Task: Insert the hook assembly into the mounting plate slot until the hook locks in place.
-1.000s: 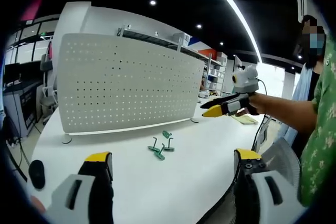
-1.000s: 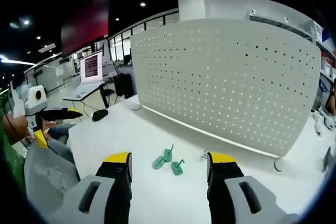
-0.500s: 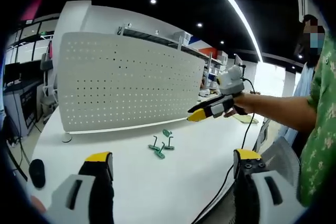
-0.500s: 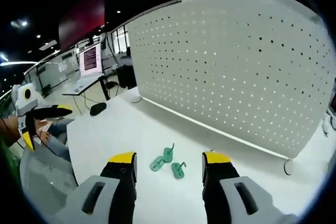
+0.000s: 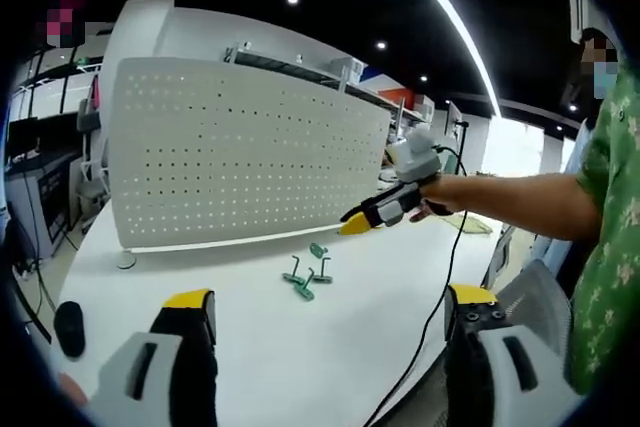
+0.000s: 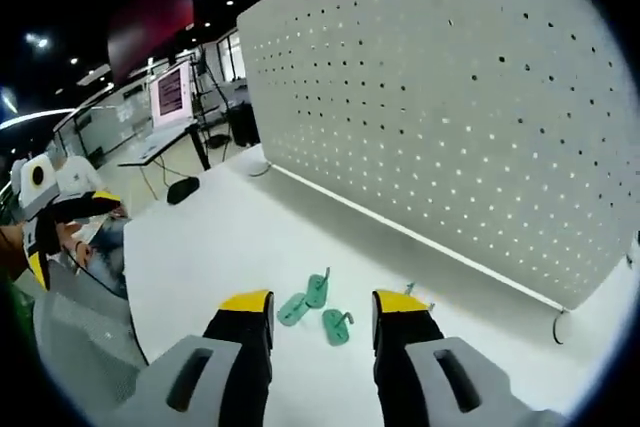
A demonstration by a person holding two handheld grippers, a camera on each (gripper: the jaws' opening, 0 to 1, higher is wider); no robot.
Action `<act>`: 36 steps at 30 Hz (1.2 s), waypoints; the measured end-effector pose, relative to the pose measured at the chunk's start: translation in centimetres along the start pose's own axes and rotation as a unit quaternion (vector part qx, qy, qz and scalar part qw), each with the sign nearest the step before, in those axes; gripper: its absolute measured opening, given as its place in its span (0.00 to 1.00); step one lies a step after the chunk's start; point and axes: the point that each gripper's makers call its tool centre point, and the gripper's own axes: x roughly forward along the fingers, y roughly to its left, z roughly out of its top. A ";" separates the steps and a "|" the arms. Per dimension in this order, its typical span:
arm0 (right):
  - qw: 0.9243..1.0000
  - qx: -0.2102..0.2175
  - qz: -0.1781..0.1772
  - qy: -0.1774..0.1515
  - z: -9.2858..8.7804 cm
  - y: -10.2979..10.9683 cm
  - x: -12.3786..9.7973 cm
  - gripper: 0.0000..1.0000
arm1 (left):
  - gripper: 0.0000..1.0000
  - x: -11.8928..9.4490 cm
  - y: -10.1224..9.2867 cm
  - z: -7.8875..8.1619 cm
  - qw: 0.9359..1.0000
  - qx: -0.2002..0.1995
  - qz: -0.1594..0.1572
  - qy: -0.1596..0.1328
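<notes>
3 green hooks (image 6: pixel 318 305) are lying flat on the desk (image 6: pixel 200 247), stems pointing toward the pegboard (image 6: pixel 470 117). Right gripper (image 6: pixel 318 309) fingers are spread above them; left gripper (image 5: pixel 330 312) fingers are spread too.

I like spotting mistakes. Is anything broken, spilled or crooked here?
Nothing stands out. The green hooks lie loose on the table in front of the upright pegboard, none hung yet. Both grippers are open and empty.

No legible text or labels
</notes>
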 end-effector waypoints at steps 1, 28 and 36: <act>1.000 0.000 0.001 0.002 0.0 0.0 0.2 0.39 | 0.97 0.0 0.0 0.0 1.000 0.000 0.000 0.000; 0.998 -0.008 0.024 0.063 -1.1 -0.5 4.7 0.33 | 0.96 0.3 0.5 -0.1 1.000 -0.006 0.004 0.005; 0.996 -0.011 0.033 0.082 -1.4 -0.4 6.1 0.30 | 0.96 0.3 0.6 -0.2 1.000 -0.008 0.005 0.007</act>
